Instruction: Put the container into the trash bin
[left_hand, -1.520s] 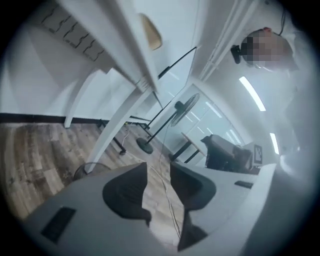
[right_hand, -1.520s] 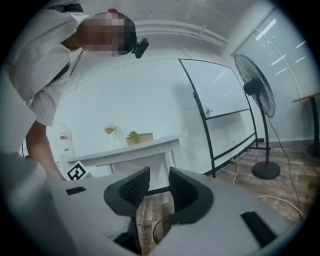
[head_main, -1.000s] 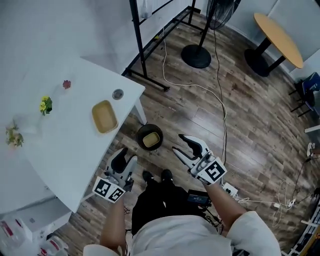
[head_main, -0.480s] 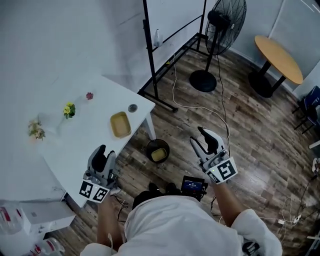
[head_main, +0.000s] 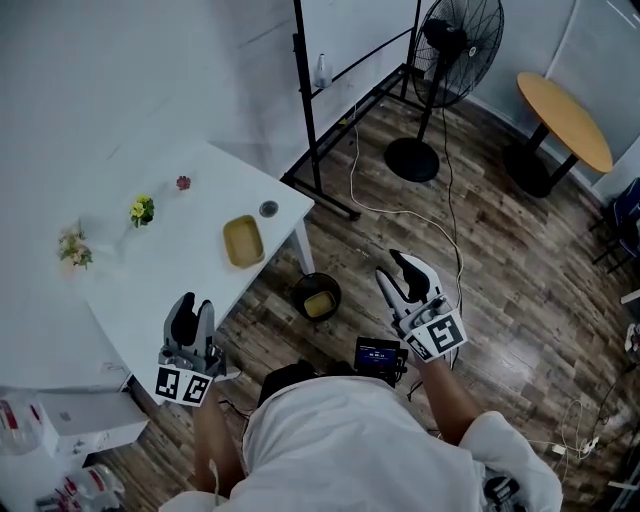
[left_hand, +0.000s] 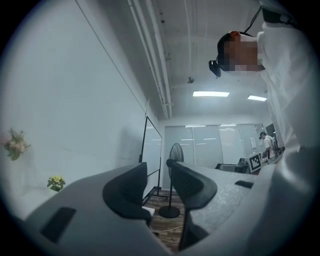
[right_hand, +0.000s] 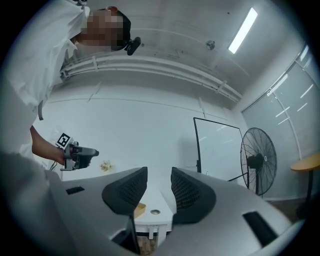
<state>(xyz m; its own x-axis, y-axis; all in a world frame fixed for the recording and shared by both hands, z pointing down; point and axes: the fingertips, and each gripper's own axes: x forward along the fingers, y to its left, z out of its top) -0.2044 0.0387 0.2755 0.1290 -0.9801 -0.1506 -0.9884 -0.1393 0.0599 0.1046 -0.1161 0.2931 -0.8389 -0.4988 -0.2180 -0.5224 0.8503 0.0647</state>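
Overhead, the head view takes in the whole scene. The yellow container (head_main: 243, 241) lies on the white table (head_main: 170, 275) near its corner, beside a small grey cap (head_main: 268, 209). The black trash bin (head_main: 300, 289) stands on the wood floor just past the table leg, with something tan inside it. The left gripper (head_main: 192, 308) hangs over the table's near edge. The right gripper (head_main: 395, 275) is held above the floor to the right of the bin. Both are well apart from the container.

Only the gripper views settle the claws: each pair of jaws is closing with a clear gap and nothing between them, so both are released and empty.

The right gripper view looks across at table height. It catches a corner of the container and the cap through the gap in the jaws, a slice of the bin below, and the left gripper raised at the far left.

The left gripper view points elsewhere. Its jaws frame a standing fan (left_hand: 175, 150) and a whiteboard (left_hand: 151, 145), with yellow flowers (left_hand: 56, 182) at the left edge and ceiling lights (left_hand: 211, 93) overhead that the head view does not take in. Only the head view shows the round wooden table (head_main: 565, 120) in full.
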